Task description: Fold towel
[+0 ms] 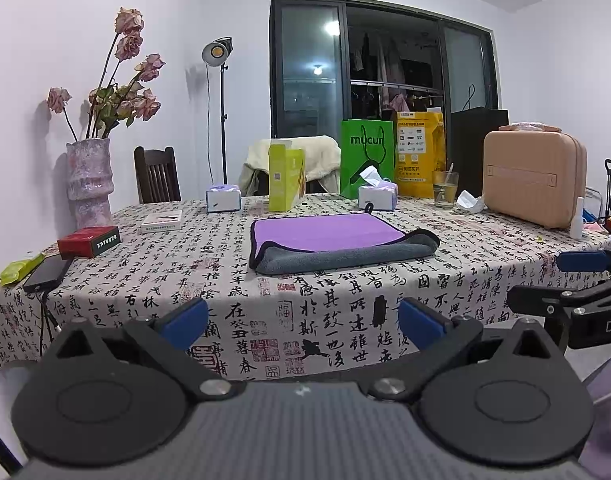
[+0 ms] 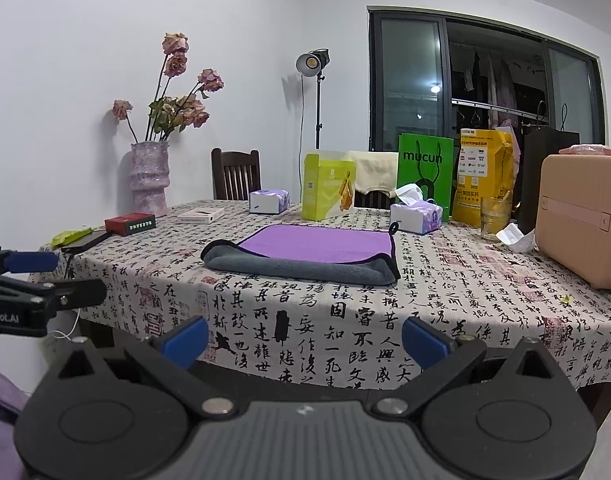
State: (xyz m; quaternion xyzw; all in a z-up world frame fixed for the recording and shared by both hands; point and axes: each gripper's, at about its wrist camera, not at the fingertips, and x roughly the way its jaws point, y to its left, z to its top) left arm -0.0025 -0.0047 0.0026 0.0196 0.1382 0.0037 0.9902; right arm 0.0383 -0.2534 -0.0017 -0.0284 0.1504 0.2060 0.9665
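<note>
A purple towel (image 1: 325, 232) with a grey underside and black trim lies on the table, its near edge rolled over so the grey side (image 1: 345, 258) shows. It also shows in the right wrist view (image 2: 313, 246). My left gripper (image 1: 303, 322) is open and empty, held off the table's near edge, well short of the towel. My right gripper (image 2: 305, 340) is open and empty too, also in front of the table edge. The right gripper shows at the right edge of the left wrist view (image 1: 577, 280). The left gripper shows at the left edge of the right wrist view (image 2: 33, 280).
The table wears a calligraphy-print cloth (image 1: 345, 304). Behind the towel stand two tissue boxes (image 1: 223, 197) (image 1: 377, 194), a yellow-green carton (image 1: 286, 178), a green bag (image 1: 367, 158), a glass (image 1: 444, 189) and a pink case (image 1: 535, 178). A vase (image 1: 88, 182), red box (image 1: 88, 241) and phone (image 1: 47, 272) sit left.
</note>
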